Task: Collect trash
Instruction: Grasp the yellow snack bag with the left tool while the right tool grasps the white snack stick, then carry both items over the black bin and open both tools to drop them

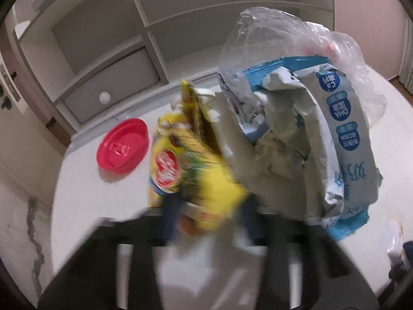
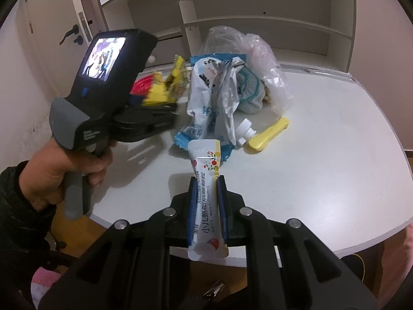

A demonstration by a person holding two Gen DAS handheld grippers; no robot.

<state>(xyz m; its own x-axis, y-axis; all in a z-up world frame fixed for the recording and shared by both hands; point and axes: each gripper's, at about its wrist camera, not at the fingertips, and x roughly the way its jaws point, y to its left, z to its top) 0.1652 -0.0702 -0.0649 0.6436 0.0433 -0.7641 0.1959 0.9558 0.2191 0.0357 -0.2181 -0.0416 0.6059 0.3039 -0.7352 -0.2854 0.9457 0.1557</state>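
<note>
- Up close in the left wrist view, the left gripper (image 1: 206, 206) has its jaws nipped onto the lower edge of a yellow snack wrapper (image 1: 185, 160); the fingers and wrapper are motion-blurred
- Just left of the wrapper a red plastic lid (image 1: 123, 145) lies flat on the white table (image 1: 85, 201)
- Right of the wrapper a crumpled blue-and-white milk powder bag (image 1: 333, 139) gapes open, with a clear plastic bag (image 1: 273, 33) bunched behind it
- Behind the table stands a white shelf unit (image 1: 144, 33) with a grey drawer (image 1: 113, 87) and a round knob
- Over in the right wrist view, the right gripper (image 2: 208, 180) is clamped narrowly on a white stick sachet (image 2: 206, 196), which stands up between the blue pads above the table's near edge
- At the left a hand (image 2: 51, 175) in a dark sleeve holds the left gripper's handle, its fingers pinching the yellow wrapper beside the red lid
- Centre table holds the milk powder bag with the clear bag behind it, and at its right foot a white spout cap (image 2: 245, 129) touches a yellow plastic piece (image 2: 268, 134)
- A door with a dark handle (image 2: 69, 35) shows at far left
</note>
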